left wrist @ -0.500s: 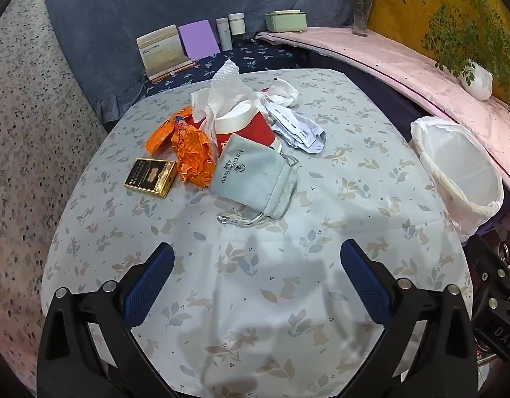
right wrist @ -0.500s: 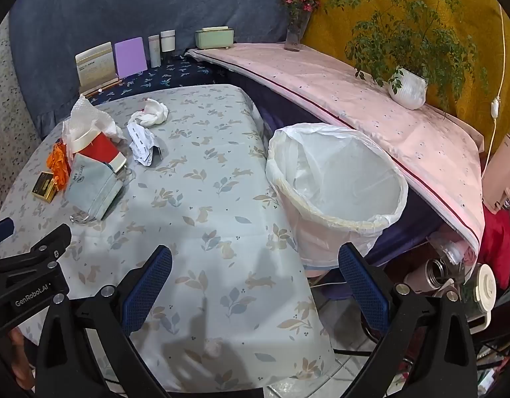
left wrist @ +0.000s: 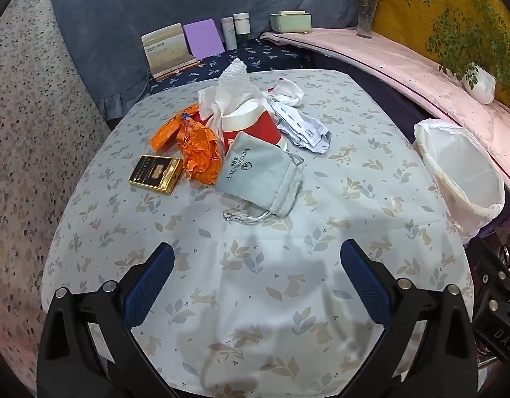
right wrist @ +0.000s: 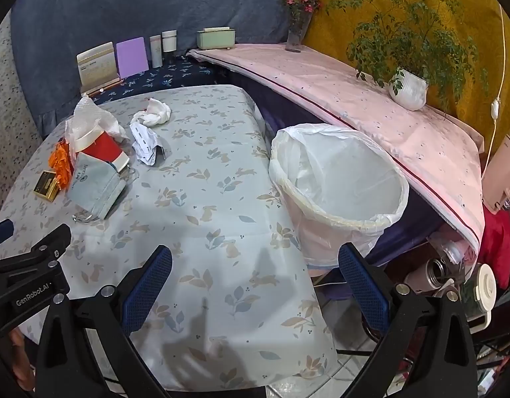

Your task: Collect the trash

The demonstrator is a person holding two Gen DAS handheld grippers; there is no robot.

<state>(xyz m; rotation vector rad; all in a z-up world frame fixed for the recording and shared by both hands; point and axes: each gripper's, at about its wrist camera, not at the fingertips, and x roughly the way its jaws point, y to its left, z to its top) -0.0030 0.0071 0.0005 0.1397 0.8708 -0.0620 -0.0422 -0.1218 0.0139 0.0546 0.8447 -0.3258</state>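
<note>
A heap of trash lies on the floral tablecloth [left wrist: 354, 219]: a grey drawstring pouch [left wrist: 258, 175], a red paper cup [left wrist: 251, 126] stuffed with bubble wrap, crumpled orange wrappers [left wrist: 195, 146], a black-and-gold box [left wrist: 155, 174], creased printed paper [left wrist: 304, 129] and a white tissue wad [left wrist: 289, 91]. A white-lined bin [right wrist: 341, 185] stands off the table's right edge. My left gripper [left wrist: 256, 258] hovers open over the near cloth, short of the pouch. My right gripper [right wrist: 255, 258] is open too, above the table's right edge beside the bin. Neither holds anything.
Behind the table a dark shelf carries a calendar stand [left wrist: 165, 49], a purple card [left wrist: 203, 38], two small bottles and a green box [left wrist: 290, 21]. A pink-covered ledge [right wrist: 371, 106] with a vase and a potted plant [right wrist: 407, 89] runs along the right. Bottles and clutter sit on the floor at the right.
</note>
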